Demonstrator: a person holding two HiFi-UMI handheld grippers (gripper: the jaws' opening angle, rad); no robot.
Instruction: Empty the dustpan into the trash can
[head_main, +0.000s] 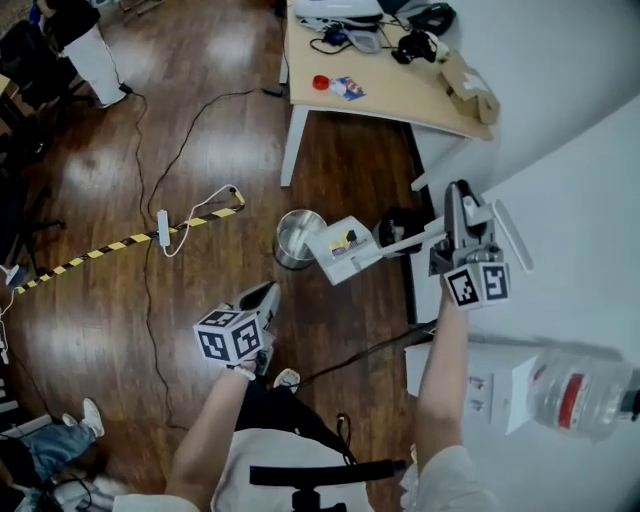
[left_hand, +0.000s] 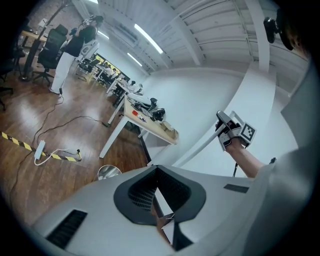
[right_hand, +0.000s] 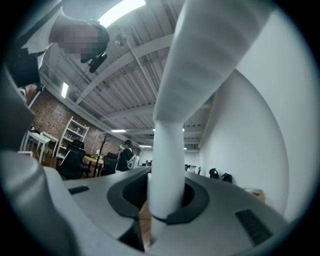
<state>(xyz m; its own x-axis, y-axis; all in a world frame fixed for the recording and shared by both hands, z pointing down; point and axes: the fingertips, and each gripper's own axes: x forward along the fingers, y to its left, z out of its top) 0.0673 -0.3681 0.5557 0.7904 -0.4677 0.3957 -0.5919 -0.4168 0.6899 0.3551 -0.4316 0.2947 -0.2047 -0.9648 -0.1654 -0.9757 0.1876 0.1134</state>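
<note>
Jaws: my R gripper (head_main: 452, 225) clamps dustpan handle (head_main: 405, 243); L gripper (head_main: 268, 295) shut, empty. Dustpan head (head_main: 345, 250) lies left of R jaws (handle axis left-right), at trash can (head_main: 295, 240) right rim.

Open-plan office: desk (head_main: 400, 95), swivel chairs (left_hand: 52, 45), ceiling strip lights (left_hand: 147, 39), wood floor (head_main: 200, 120).

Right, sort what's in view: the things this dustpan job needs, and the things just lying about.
Job: dustpan, its handle clamped in the right gripper; trash can.
Lying about: power strip, striped tape, table with its clutter, water bottle. The left gripper holds nothing.
</note>
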